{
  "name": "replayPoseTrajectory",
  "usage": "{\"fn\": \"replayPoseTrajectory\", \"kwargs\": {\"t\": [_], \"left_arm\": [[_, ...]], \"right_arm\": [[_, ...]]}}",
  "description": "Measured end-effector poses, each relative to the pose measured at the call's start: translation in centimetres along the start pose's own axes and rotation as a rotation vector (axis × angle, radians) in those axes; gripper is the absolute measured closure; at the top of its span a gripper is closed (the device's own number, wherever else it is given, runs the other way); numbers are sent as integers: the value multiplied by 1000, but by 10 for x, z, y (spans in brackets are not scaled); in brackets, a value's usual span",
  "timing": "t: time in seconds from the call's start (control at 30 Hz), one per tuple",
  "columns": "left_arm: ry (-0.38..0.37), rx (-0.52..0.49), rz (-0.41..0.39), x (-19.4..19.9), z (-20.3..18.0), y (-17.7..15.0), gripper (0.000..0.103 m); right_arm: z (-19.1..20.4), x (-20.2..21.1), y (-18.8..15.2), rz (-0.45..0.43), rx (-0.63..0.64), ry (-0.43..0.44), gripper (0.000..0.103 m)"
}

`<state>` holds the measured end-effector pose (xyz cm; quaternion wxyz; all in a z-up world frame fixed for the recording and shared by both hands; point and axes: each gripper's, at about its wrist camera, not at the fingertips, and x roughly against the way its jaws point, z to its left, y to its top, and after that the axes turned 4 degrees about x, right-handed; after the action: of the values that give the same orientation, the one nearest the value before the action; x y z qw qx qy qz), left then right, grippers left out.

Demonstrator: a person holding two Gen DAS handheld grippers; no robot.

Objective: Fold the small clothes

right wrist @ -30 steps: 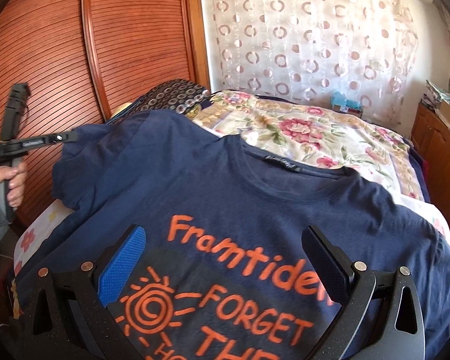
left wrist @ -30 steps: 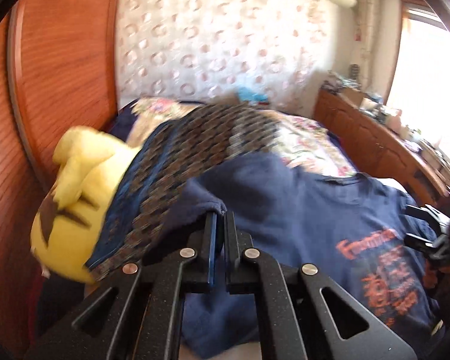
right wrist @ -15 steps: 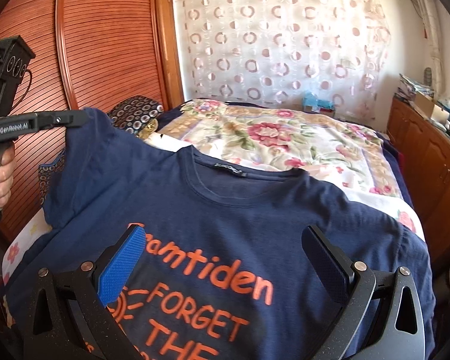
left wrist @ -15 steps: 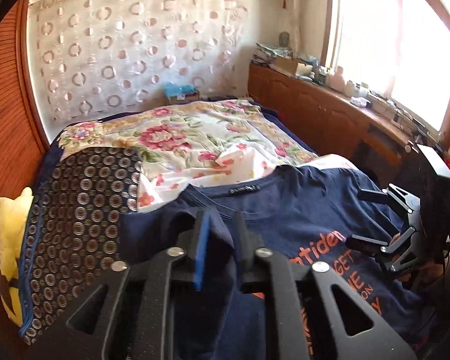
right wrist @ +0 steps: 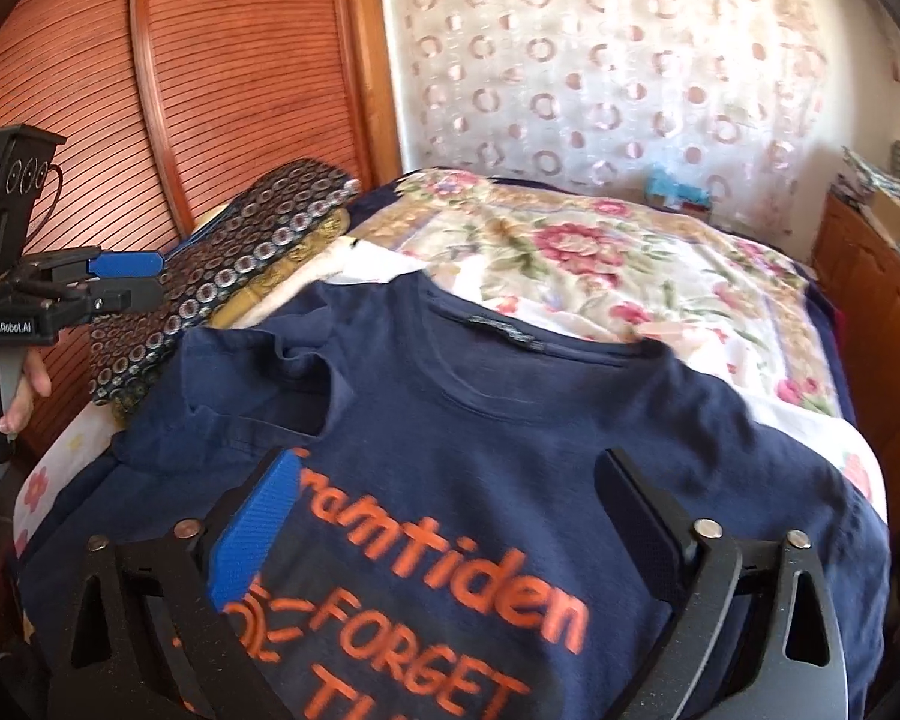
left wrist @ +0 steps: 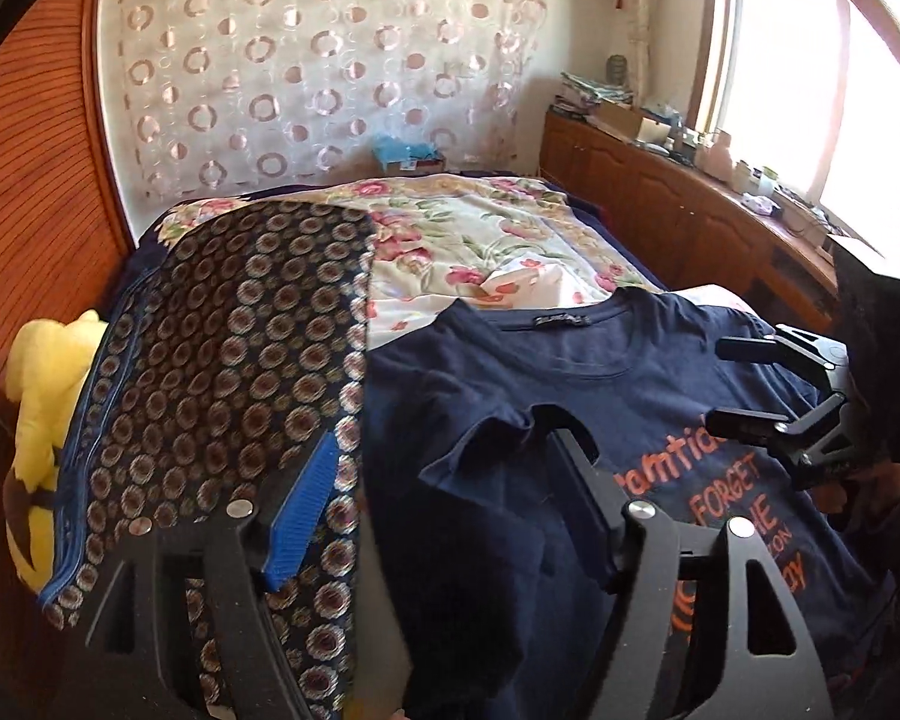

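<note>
Sleeve [left wrist: 498, 450] of the navy T-shirt [right wrist: 510, 432] lies folded inward on the bed [right wrist: 600, 264]; left claw [left wrist: 450, 480] has just been opening, released; right claw [right wrist: 456, 510] hovers released, its jaws just narrowing.

A bed [right wrist: 822, 372] with a floral cover [right wrist: 600, 264] is carrying everything here. A navy T-shirt [right wrist: 510, 420] with orange lettering is lying spread on its near half, front up, collar pointing toward the curtained wall. 1 dark circle-patterned cloth [left wrist: 240, 360] is lying along the side by the wooden wardrobe, touching the shirt's edge. A yellow plush toy [left wrist: 42, 396] is sitting beside it at that edge.
</note>
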<state>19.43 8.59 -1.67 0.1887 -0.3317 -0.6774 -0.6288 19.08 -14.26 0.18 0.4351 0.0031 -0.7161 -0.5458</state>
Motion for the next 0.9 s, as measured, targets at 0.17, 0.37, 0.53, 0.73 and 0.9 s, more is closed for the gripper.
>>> {"fn": "replayPoseTrajectory", "kwargs": {"t": [0.17, 0.37, 0.53, 0.73, 0.9], "left_arm": [[41, 28, -15, 6, 10, -14, 31], [58, 63, -17, 10, 22, -28, 31], [66, 77, -15, 11, 25, -37, 31], [74, 92, -23, 14, 30, -42, 31], [74, 99, -24, 15, 31, -47, 31]], "right_arm": [[18, -40, 22, 35, 50, 102, 39], [35, -102, 43, 98, 132, 124, 54], [42, -139, 44, 167, 180, 130, 85], [30, -131, 49, 111, 166, 160, 100], [5, -120, 45, 75, 94, 42, 99]]}}
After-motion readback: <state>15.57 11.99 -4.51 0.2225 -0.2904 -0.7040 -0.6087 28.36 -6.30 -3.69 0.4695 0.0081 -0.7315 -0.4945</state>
